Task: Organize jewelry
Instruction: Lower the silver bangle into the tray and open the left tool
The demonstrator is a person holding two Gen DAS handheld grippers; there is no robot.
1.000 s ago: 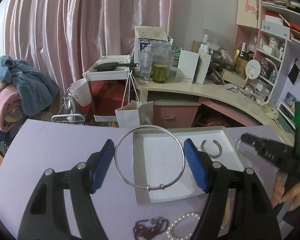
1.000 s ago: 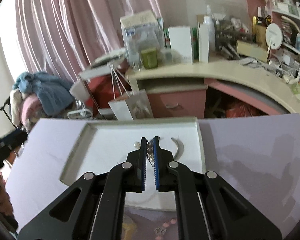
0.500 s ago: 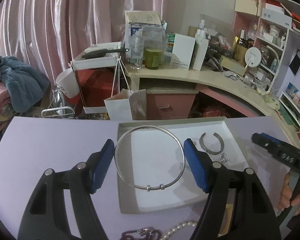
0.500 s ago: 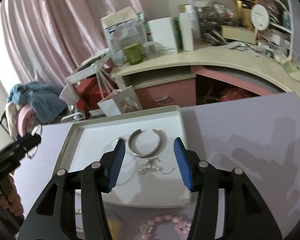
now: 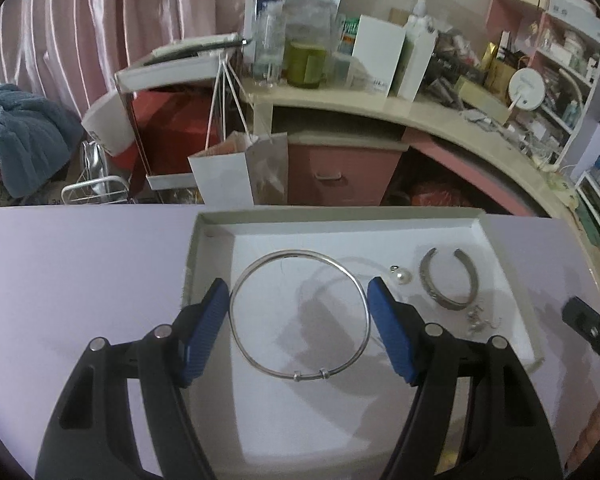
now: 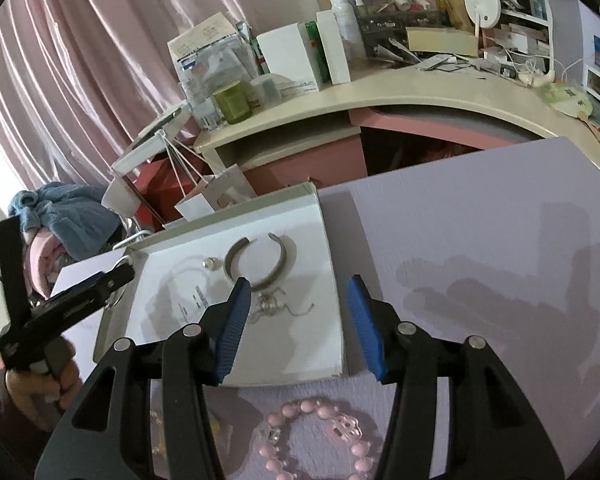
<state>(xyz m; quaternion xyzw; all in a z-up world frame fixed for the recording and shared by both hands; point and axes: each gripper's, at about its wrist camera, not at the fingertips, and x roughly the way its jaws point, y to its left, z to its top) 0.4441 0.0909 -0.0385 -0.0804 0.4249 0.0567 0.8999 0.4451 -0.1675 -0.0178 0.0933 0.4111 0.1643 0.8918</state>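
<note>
In my left wrist view, my left gripper (image 5: 298, 316) holds a big silver bangle (image 5: 299, 316) between its blue pads (image 5: 204, 332), one pad on each side of the ring. The fingers are wide apart because the ring is wide. The bangle hangs over the white tray (image 5: 412, 214), and I can see its shadow on the tray floor, so I think it is not down yet. To the right of it in the tray lie a small pearl (image 5: 402, 277), an open silver cuff (image 5: 448, 278) and a tiny tangle of chain (image 5: 480, 318). In my right wrist view, my right gripper (image 6: 298, 322) is wide open and holds nothing. It sits at the near right part of the tray (image 6: 332, 280). A pink bead bracelet (image 6: 320, 440) lies on the purple table (image 6: 480, 220), just under and behind its fingers, so this hand is nearer to it.
</note>
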